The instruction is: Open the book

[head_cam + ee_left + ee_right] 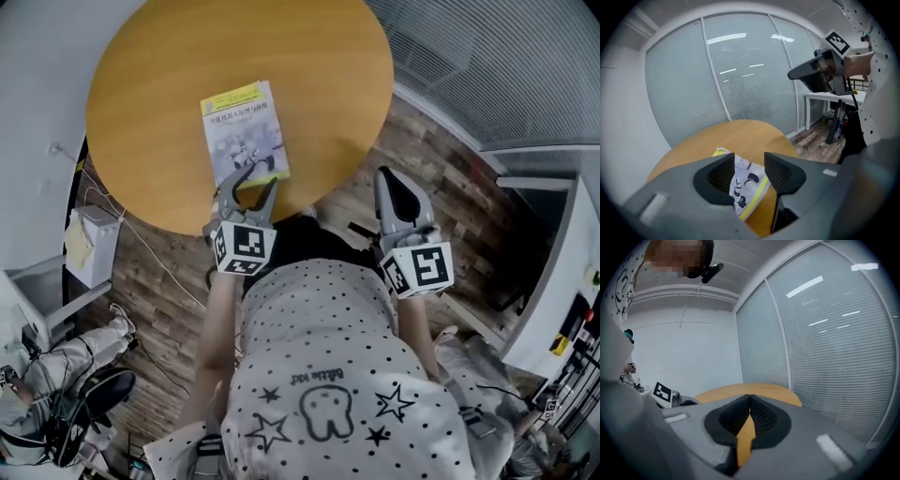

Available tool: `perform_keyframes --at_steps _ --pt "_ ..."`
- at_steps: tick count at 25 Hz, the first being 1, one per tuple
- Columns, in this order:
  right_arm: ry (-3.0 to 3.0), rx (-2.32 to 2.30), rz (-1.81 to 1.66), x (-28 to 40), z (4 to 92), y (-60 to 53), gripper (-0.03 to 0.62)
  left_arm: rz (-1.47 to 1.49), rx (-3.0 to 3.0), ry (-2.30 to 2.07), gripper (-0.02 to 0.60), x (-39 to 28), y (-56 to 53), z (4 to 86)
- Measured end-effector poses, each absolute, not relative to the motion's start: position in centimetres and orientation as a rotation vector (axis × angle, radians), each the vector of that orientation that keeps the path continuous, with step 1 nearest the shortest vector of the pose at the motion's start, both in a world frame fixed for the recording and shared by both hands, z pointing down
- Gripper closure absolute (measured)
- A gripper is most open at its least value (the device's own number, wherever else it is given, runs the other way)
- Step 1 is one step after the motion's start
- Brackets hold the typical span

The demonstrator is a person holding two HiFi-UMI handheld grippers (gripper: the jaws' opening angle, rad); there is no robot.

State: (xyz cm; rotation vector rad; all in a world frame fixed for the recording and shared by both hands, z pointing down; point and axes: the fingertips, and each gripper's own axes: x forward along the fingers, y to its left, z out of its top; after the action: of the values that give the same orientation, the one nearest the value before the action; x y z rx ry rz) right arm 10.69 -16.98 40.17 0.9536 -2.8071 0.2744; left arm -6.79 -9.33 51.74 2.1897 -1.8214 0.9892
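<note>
A closed book point(244, 129) with a pale illustrated cover and yellow bands lies flat on the round wooden table point(169, 66), near its front edge. My left gripper point(251, 181) hovers over the book's near end, jaws open with nothing pressed between them. In the left gripper view the book point(749, 183) shows through the gap between the fingers point(723, 169). My right gripper point(386, 180) is held off the table's right edge, above the floor, its jaws shut on nothing. In the right gripper view its pads point(759, 409) touch, with the table point(740, 391) beyond.
Wood-plank floor point(441, 187) surrounds the table. A glass partition with blinds point(506, 66) runs along the right. A small white bin point(89, 246) and cables sit at the left, below the table's edge. A seated person's legs point(56, 356) show at the lower left.
</note>
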Motion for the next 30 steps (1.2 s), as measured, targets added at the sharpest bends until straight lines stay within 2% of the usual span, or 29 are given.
perform_keyframes --at_steps 4,12,17,30 --pt "-2.787 0.979 0.296 11.3 40.8 -16.9 0.589 1.067 2.198 -1.706 0.354 -5.9 -9.9 54.5" --pt "-2.758 1.017 0.324 12.5 41.4 -17.2 0.589 1.188 2.219 -1.462 0.348 -4.7 -10.9 59.9" --pt "-2.747 1.034 0.333 12.8 41.7 -17.5 0.589 1.389 2.229 -1.323 0.348 -5.1 -10.0 62.5" --pt "-2.747 1.041 0.345 12.5 41.6 -17.4 0.589 1.511 2.216 -1.291 0.362 -6.3 -10.0 61.8"
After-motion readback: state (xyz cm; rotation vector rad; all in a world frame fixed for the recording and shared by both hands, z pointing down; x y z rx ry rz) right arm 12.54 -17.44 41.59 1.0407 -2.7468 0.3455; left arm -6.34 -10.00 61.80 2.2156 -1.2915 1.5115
